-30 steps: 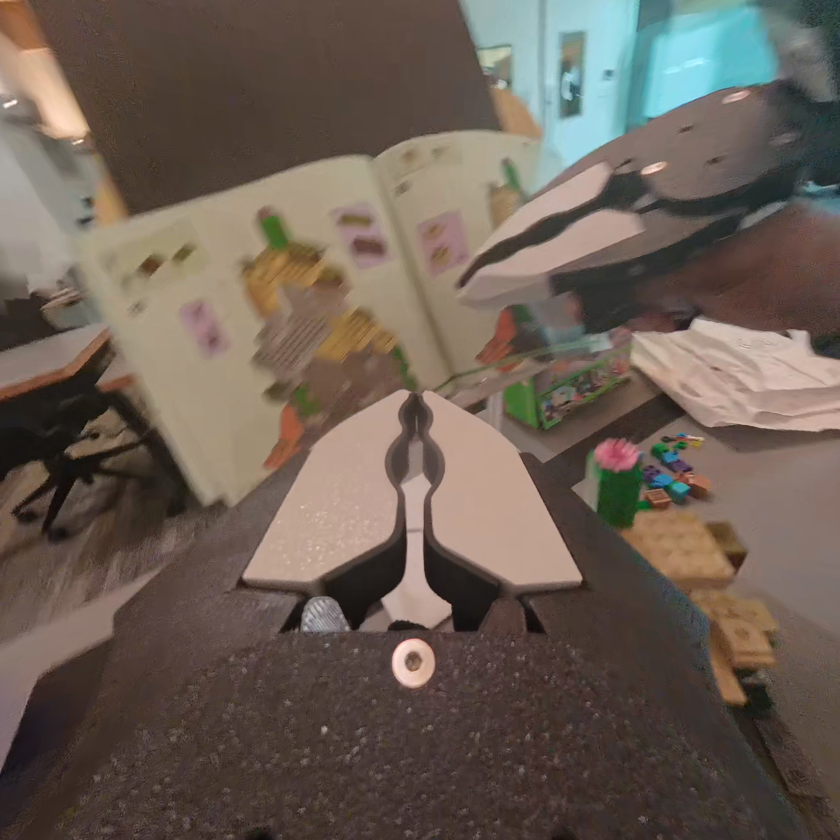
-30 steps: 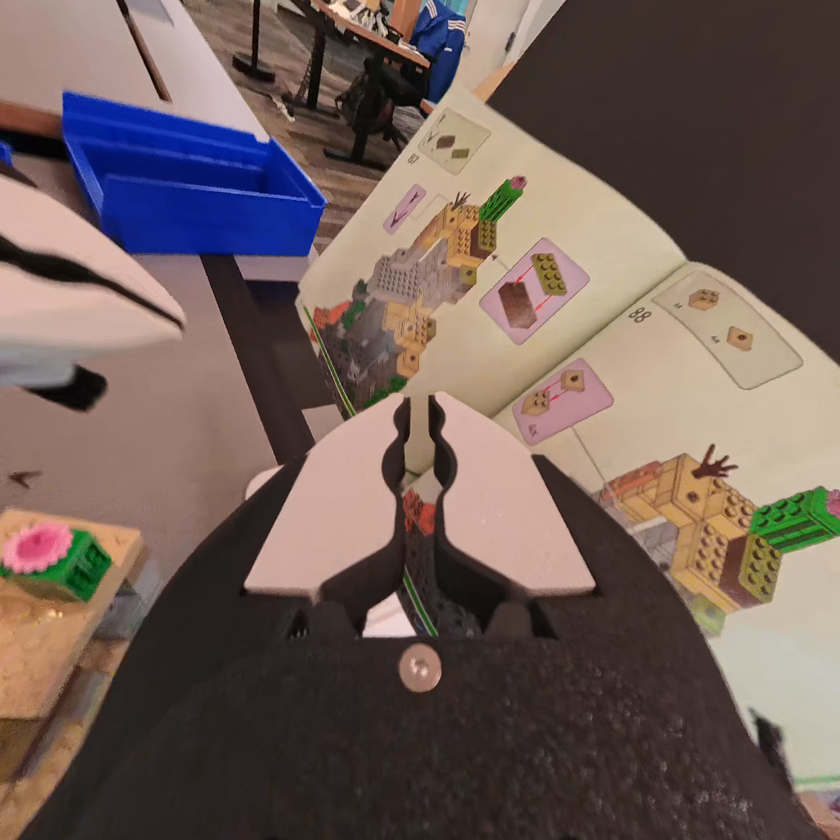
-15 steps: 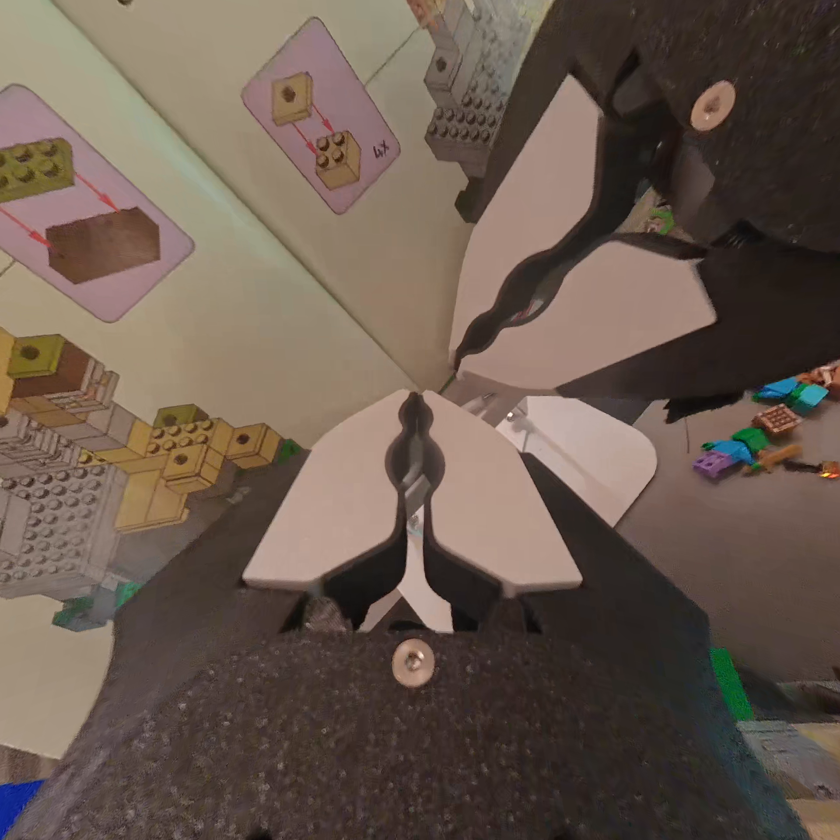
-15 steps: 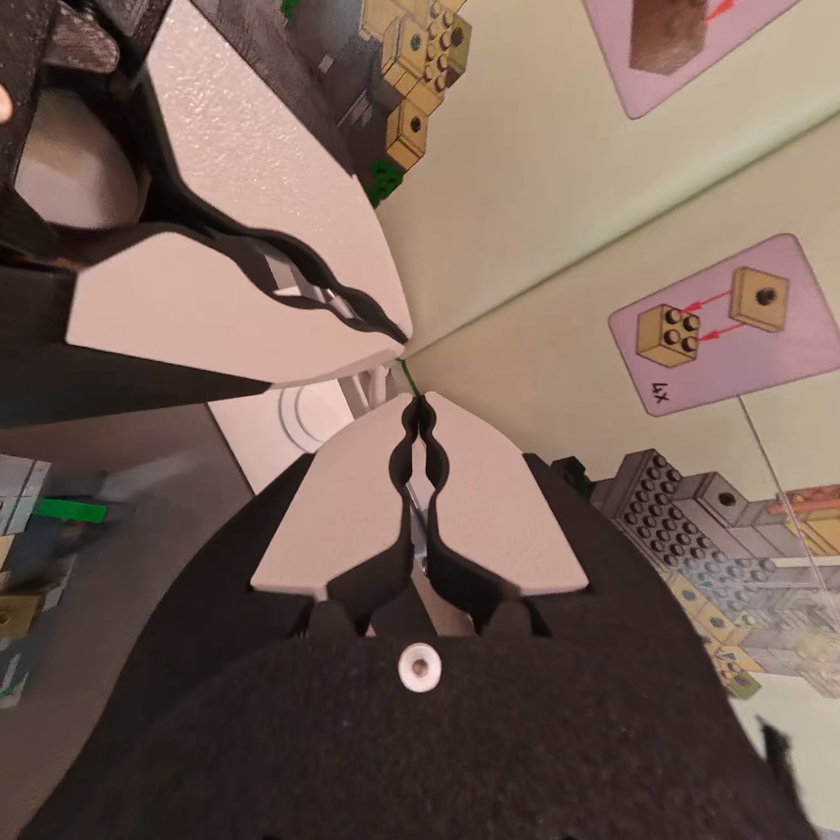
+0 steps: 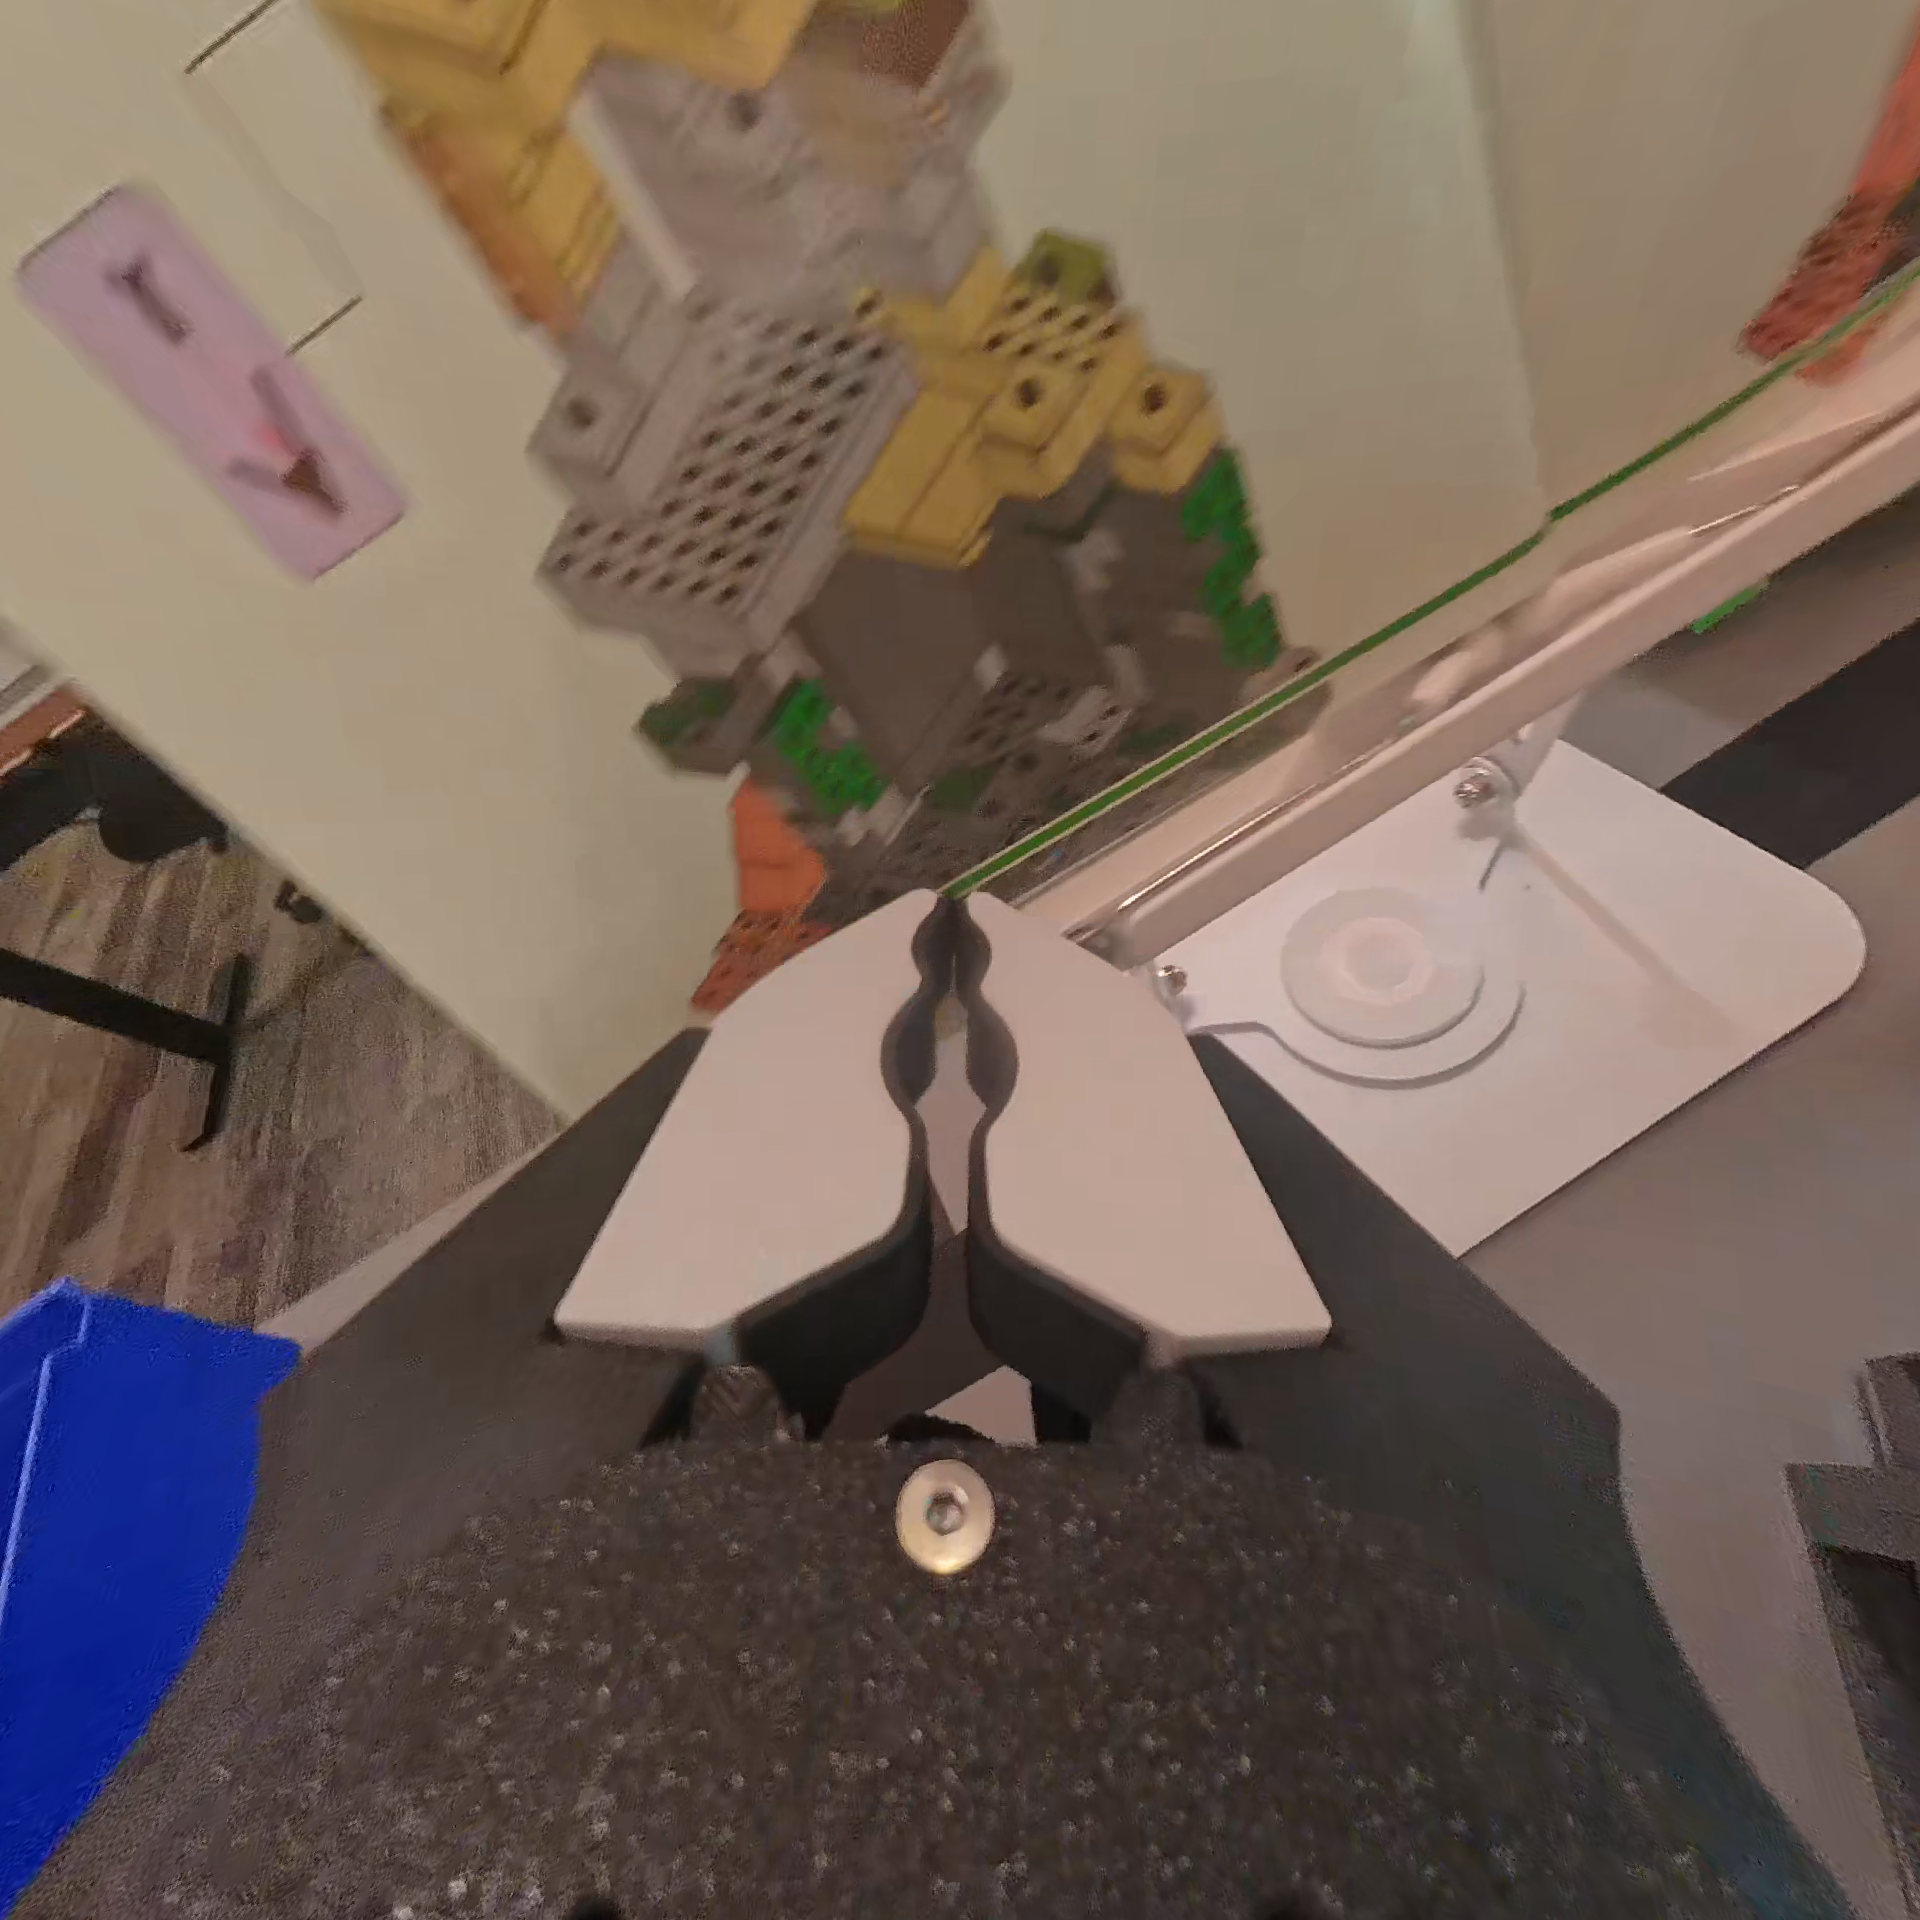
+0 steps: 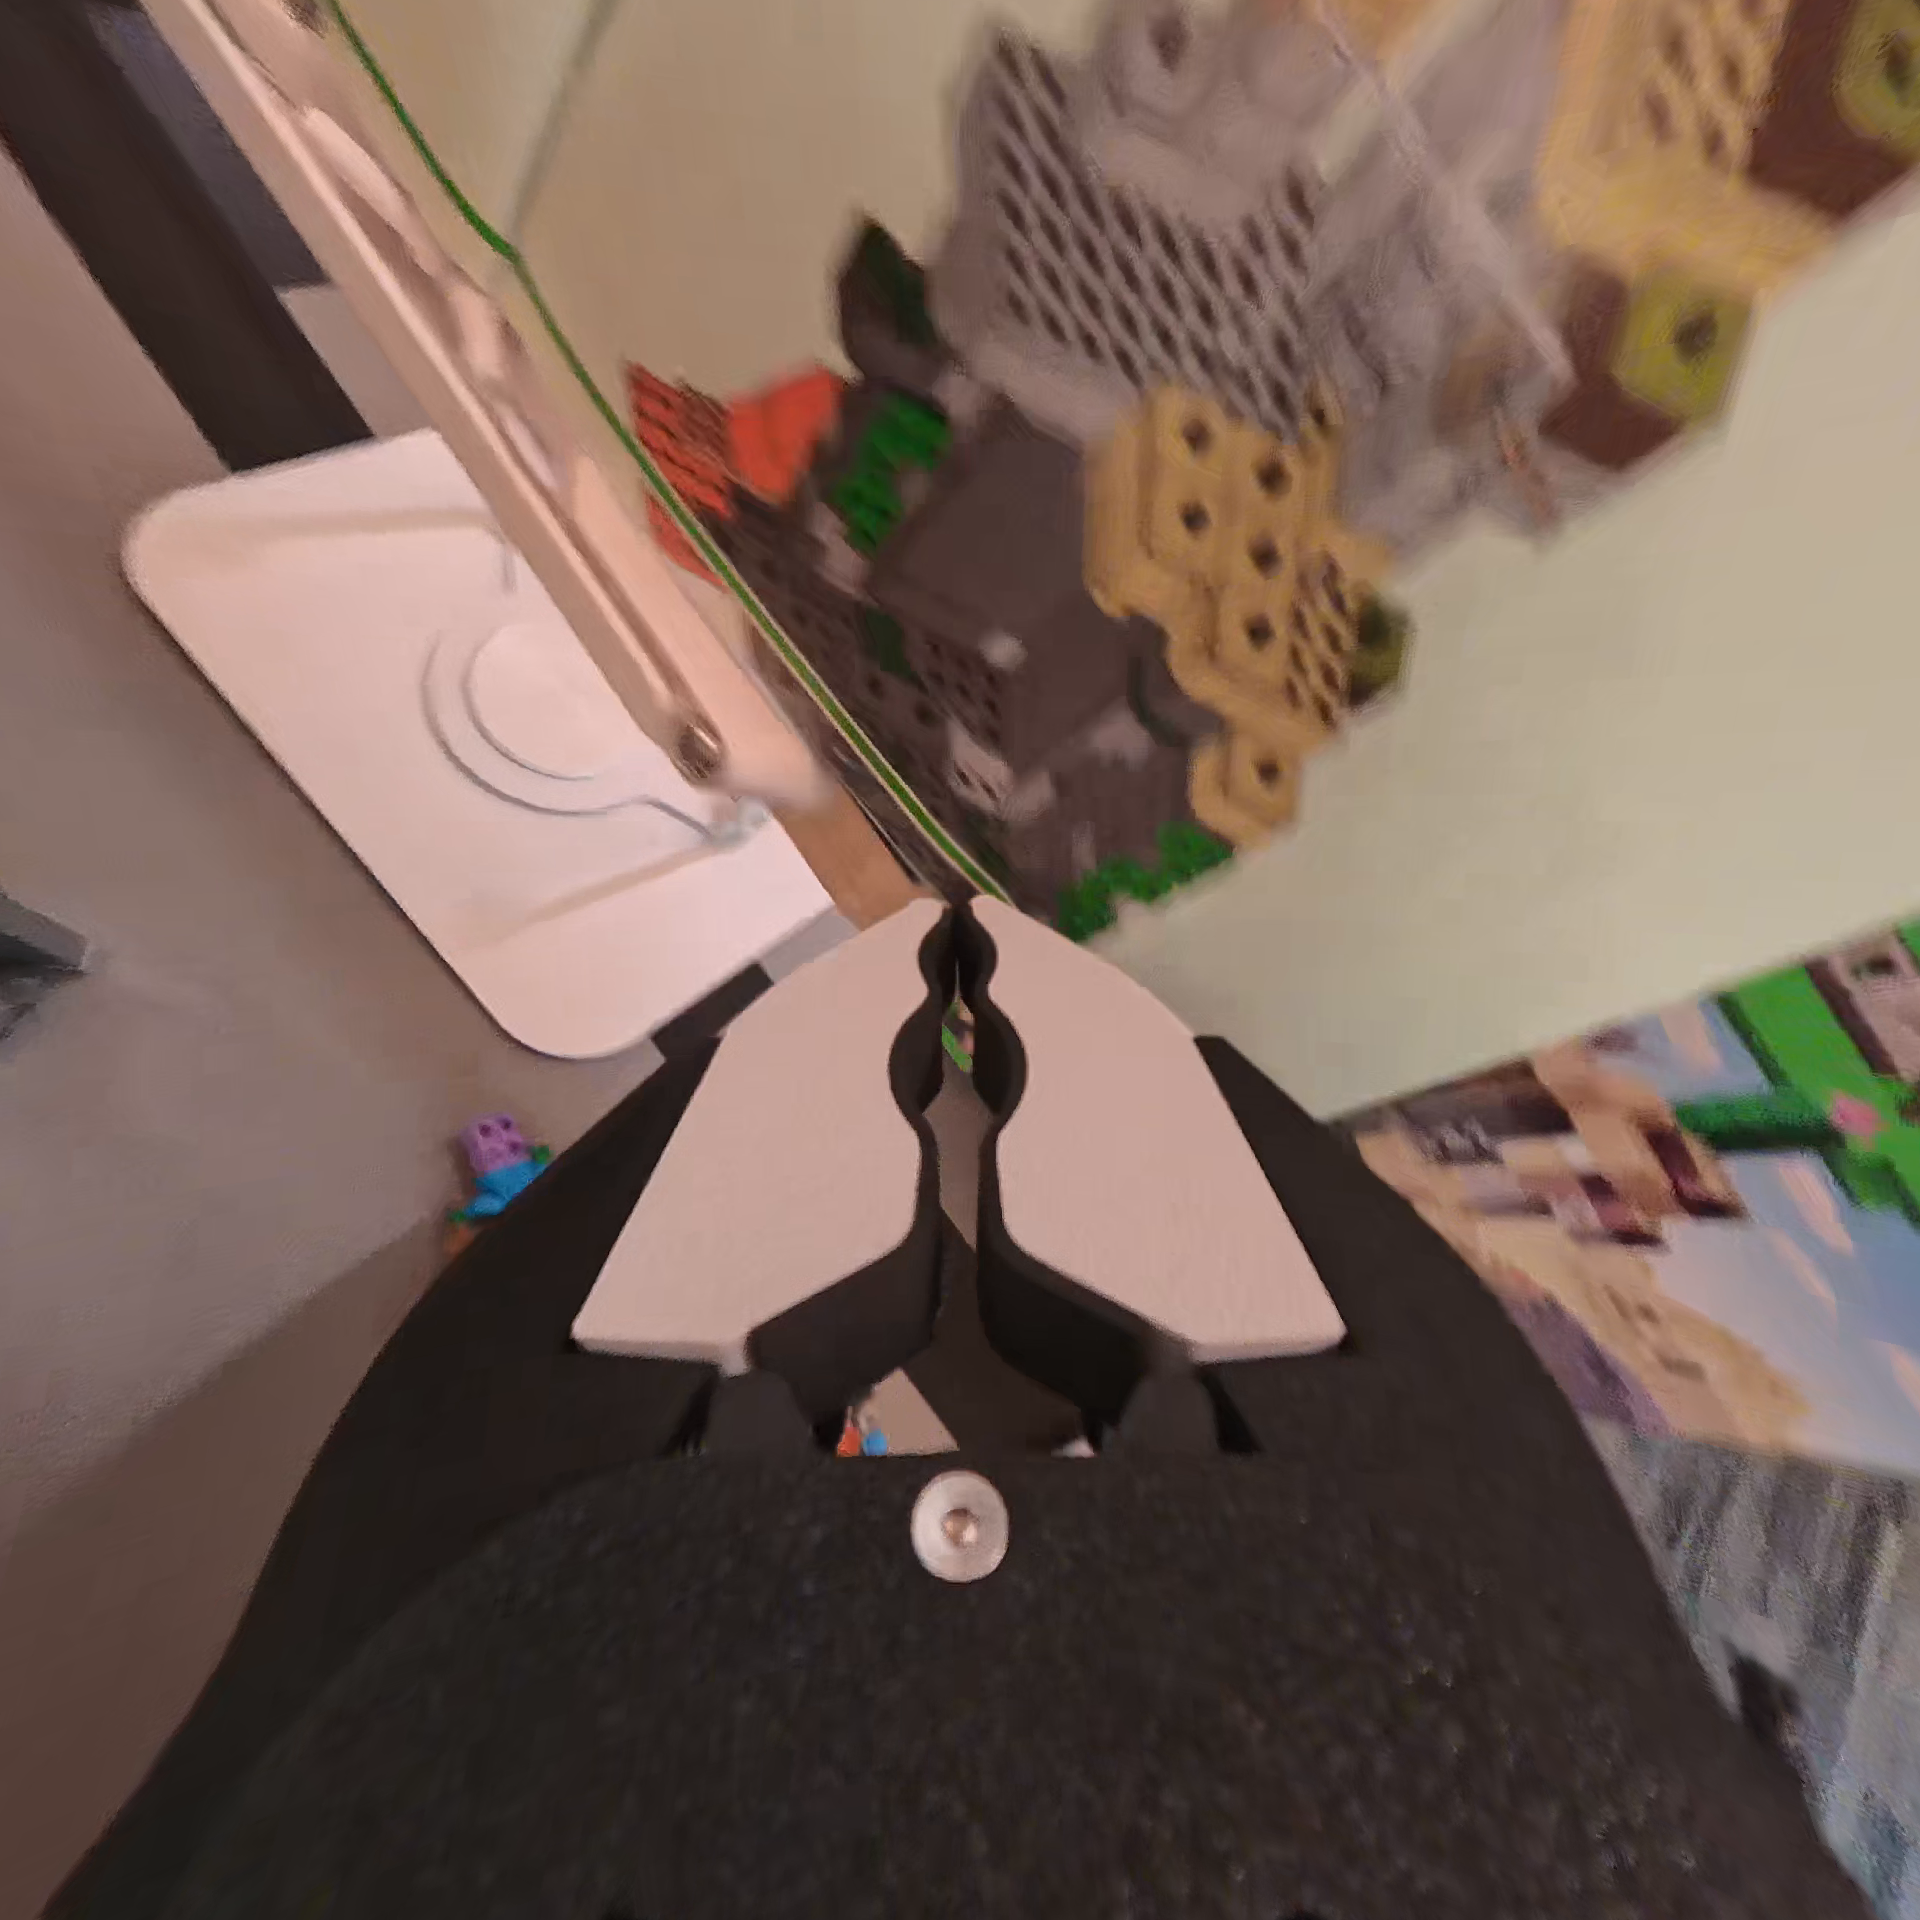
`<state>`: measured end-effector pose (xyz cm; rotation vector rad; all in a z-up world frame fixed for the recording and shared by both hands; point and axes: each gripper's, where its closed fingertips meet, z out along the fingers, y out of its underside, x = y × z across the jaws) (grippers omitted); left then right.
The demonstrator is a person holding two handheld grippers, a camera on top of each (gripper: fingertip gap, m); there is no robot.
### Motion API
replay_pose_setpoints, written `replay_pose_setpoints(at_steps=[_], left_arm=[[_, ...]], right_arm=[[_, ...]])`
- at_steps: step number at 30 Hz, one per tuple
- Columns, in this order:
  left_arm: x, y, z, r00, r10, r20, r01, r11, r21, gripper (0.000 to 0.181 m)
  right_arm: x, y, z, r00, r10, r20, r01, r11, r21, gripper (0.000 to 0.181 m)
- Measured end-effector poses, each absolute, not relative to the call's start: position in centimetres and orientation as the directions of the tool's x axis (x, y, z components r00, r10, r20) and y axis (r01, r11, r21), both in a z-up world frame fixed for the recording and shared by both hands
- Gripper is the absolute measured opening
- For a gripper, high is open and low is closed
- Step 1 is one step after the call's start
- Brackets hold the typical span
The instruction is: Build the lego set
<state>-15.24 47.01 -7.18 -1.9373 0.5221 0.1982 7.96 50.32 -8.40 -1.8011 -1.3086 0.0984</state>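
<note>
- The left gripper (image 5: pixel 951 909), two pale matte fingers with wavy black inner edges on a grainy black body, is pinched closed at the bottom edge of the instruction booklet (image 5: pixel 343 727); a page appears caught between the tips.
- The right gripper (image 6: pixel 956 909), of the same build, has its tips pressed together at the booklet's (image 6: pixel 1558 727) green-lined lower edge, apparently nipping a page too.
- The glossy, pale green pages stand tilted on a white stand (image 5: pixel 1621 1049) with a flat, round-cornered base and metal arms, on a grey tabletop (image 6: pixel 156 1195).
- Loose lego pieces (image 6: pixel 499 1164), purple and blue, lie on the table left of the right gripper; the printed lego box (image 6: pixel 1621 1278) lies to its right.
- A blue plastic bin (image 5: pixel 104 1507) sits at the left gripper's lower left.
</note>
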Motion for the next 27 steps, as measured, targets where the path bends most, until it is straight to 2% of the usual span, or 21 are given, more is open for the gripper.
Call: replay_pose_setpoints(at_steps=[1, 7, 16, 18, 20, 27], left_arm=[[-16.0, 46.9, -7.2, 0.899, -0.250, -0.360, -0.430, -0.339, -0.837, 0.000], [-17.3, 46.1, -7.2, 0.920, -0.197, -0.340, -0.387, -0.309, -0.869, 0.000], [-16.2, 41.7, -4.4, 0.952, -0.129, -0.278, -0.297, -0.164, -0.941, 0.000], [-15.4, 40.1, -3.8, 0.957, -0.143, -0.251, -0.269, -0.126, -0.955, 0.000], [-14.6, 38.2, -3.3, 0.963, -0.154, -0.221, -0.236, -0.083, -0.968, 0.000], [-11.4, 32.4, -3.0, 0.965, -0.217, -0.145, -0.147, 0.005, -0.989, 0.000]], right_arm=[[8.7, 50.4, -8.6, 0.451, 0.797, 0.402, 0.722, -0.061, -0.690, 0.000], [9.4, 49.3, -8.9, 0.495, 0.788, 0.367, 0.654, -0.060, -0.754, 0.000], [10.3, 45.5, -5.1, 0.665, 0.682, 0.304, 0.467, -0.063, -0.882, 0.000], [10.3, 43.7, -3.9, 0.692, 0.672, 0.263, 0.382, -0.032, -0.924, 0.000], [9.9, 41.3, -2.6, 0.696, 0.690, 0.200, 0.263, 0.014, -0.965, 0.008], [7.4, 34.3, -1.2, 0.625, 0.780, 0.035, -0.017, 0.058, -0.998, 0.002]])
